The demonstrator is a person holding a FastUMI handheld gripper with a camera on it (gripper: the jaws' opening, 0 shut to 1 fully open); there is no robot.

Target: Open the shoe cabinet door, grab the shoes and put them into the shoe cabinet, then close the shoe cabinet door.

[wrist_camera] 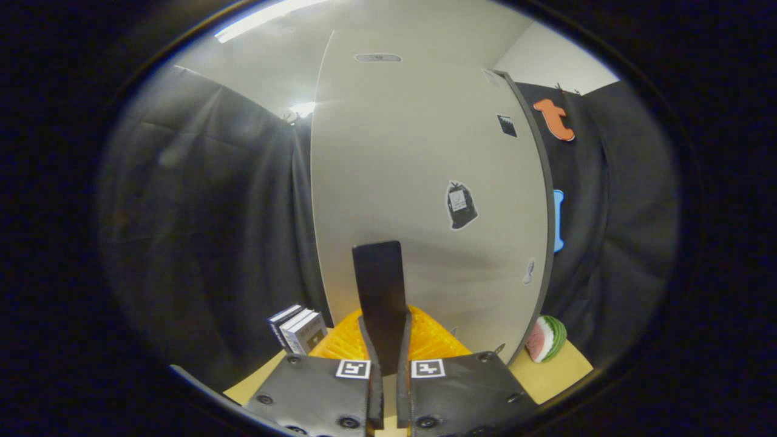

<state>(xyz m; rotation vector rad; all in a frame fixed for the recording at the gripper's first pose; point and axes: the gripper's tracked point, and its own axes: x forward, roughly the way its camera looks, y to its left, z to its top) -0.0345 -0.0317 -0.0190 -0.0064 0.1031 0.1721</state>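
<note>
**Q:** Cabinet door (419, 182), pale and flat, stands where?

**A:** Directly ahead of the gripper (379, 255), closed, with a small dark bag-shaped sticker (461, 205) on its face, right of the fingertips.

**Q:** How do the fingers stand?

**A:** Pressed together, nothing between them, tips raised against the door's lower half.

**Q:** What surrounds the door?

**A:** An orange ridged object (425, 340) at its foot; small books (298, 329) left of its base; a watermelon-slice toy (546, 338) right of it, on the tan tabletop (558, 373).

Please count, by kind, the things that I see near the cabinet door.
Book set: 1
Orange ribbed item: 1
Watermelon slice: 1
Gripper: 1, fingers shut, empty, pointing at the cabinet door
Total: 4
</note>
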